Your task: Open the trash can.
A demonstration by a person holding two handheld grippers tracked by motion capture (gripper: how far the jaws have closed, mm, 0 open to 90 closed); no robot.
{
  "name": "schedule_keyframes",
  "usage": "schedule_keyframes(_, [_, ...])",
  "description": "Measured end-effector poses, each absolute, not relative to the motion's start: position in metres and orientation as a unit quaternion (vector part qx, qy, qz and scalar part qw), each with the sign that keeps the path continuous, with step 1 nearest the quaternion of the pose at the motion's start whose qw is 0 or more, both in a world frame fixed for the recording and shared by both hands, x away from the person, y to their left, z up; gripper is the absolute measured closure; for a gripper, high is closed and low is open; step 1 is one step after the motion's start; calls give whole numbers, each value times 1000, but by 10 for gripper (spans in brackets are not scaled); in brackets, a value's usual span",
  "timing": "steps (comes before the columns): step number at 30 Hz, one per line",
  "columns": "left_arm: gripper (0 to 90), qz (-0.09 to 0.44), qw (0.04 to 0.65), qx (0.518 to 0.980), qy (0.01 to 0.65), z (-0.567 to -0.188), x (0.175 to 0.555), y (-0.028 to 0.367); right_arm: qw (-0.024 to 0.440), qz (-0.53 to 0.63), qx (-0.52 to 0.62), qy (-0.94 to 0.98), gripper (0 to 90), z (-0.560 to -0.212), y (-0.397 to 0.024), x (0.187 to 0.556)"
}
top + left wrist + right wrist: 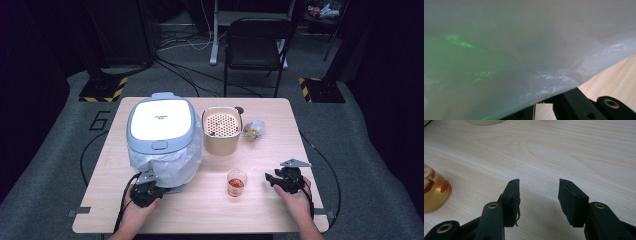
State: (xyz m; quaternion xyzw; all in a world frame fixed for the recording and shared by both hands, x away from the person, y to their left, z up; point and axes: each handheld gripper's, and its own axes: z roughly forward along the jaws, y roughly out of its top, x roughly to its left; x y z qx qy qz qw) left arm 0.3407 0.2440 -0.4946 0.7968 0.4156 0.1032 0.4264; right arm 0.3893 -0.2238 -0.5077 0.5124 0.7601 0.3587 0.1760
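left gripper [148,184]: fingers clamped on the rice cooker's plastic bag [167,162] | right gripper [539,195]: fingers apart, empty, beside the cup [236,182]

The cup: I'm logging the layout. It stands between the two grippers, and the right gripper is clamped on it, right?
Not clamped. The cup does stand between the grippers, but the right gripper is open over bare table, with the cup off to its side, as the right gripper view shows.
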Motion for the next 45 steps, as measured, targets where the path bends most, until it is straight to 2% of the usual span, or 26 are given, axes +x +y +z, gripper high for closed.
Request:
schedule_keyframes(9, [886,102,434,787,426,-503,340,240,173,363,513,759,512,-507,-223,389])
schedule_keyframes(18, [900,104,440,794,407,-508,341,243,177,361,506,763,498,-508,-223,392])
schedule_keyframes(23, [900,136,434,798,394,-509,340,239,169,371,511,757,490,-504,-223,395])
schedule_keyframes(31, [900,140,432,800,391,-511,342,241,163,371,506,761,480,-503,-222,398])
schedule_keyframes(32, [900,157,416,824,351,-510,346,244,162,371,507,761,477,-502,-222,399])
schedule_keyframes(35, [900,164,410,829,344,-514,347,245,162,372,506,761,470,-500,-223,399])
schedule_keyframes(37, [900,149,416,815,374,-518,343,239,163,372,508,759,468,-499,-223,399])
schedule_keyframes(38, [900,162,410,824,355,-518,345,241,161,375,509,758,466,-498,-223,399])
schedule_keyframes(39, [900,147,417,813,378,-519,343,239,163,375,508,759,466,-498,-223,399])
schedule_keyframes(45, [900,149,415,819,367,-520,346,241,160,374,511,757,464,-496,-223,401])
